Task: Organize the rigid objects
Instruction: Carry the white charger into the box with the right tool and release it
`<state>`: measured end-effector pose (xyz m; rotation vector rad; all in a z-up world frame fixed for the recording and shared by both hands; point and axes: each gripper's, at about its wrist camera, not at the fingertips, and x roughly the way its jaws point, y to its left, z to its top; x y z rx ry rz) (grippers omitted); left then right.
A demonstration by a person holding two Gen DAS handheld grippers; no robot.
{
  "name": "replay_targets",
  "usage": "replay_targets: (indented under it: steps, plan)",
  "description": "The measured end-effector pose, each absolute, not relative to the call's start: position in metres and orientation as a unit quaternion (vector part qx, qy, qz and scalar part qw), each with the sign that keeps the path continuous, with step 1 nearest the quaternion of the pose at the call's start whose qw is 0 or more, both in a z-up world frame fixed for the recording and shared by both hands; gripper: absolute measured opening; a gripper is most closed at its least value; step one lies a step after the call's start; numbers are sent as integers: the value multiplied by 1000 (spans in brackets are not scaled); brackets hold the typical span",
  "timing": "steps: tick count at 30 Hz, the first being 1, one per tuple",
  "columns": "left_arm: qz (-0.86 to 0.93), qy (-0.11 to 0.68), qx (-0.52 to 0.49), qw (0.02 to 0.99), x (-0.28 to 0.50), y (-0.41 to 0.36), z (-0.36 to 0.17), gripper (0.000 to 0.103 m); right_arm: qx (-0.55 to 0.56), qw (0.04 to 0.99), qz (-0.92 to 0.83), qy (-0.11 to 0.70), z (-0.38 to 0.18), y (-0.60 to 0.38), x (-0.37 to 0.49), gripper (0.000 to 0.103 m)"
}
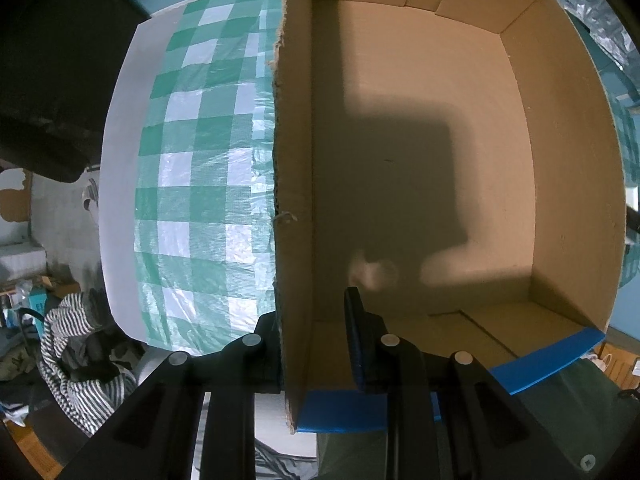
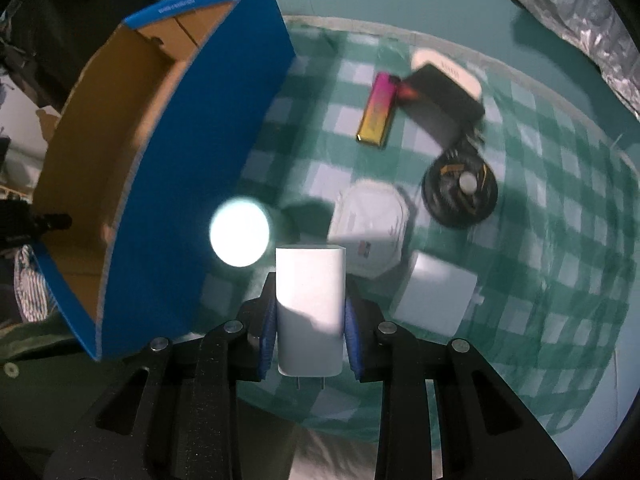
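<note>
The right gripper [image 2: 310, 312] is clamped on a white charger [image 2: 310, 304], its blue pads pressed to the charger's two sides and the plug prongs pointing back toward the camera. The charger hangs clear of the checked cloth [image 2: 520, 280], just beside the box [image 2: 192, 168], whose blue outer wall fills the left of the right wrist view. The left gripper [image 1: 316, 344] pinches the near wall of that box, one finger outside, the other inside the cardboard, so the box is held steady; its floor [image 1: 420, 160] looks empty apart from shadow. The step in hand appears to be the carry: the first piece is picked and on its way to the box. The next move probably calls for taking the charger over the blue wall without knocking it, then lowering it inside and letting go near the floor. On the cloth lie a lighter [image 2: 378, 110], a dark block [image 2: 444, 100], a round black fan [image 2: 460, 192], a white case [image 2: 370, 236] and a white square [image 2: 436, 292], waiting their turn. A bright disc [image 2: 240, 230] near the wall is too blurred to name.
</note>
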<state>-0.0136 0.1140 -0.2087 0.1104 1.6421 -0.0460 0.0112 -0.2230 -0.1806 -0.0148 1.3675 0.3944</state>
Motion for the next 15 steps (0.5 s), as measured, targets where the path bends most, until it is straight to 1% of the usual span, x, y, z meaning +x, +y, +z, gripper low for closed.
replay_targets:
  steps: [4,13,15]
  plan:
    - [-23,731,47,680,-15,115,-208,23,-22,762,185,620,-157,-210,13,28]
    - [-29,728,44,683,-20,124,-208,23,-40,771,199,603,-133,-180,28,28]
    - [-30,730,44,681,-21,125,-209,17,-41,773,203,599,-126,-173,36,28]
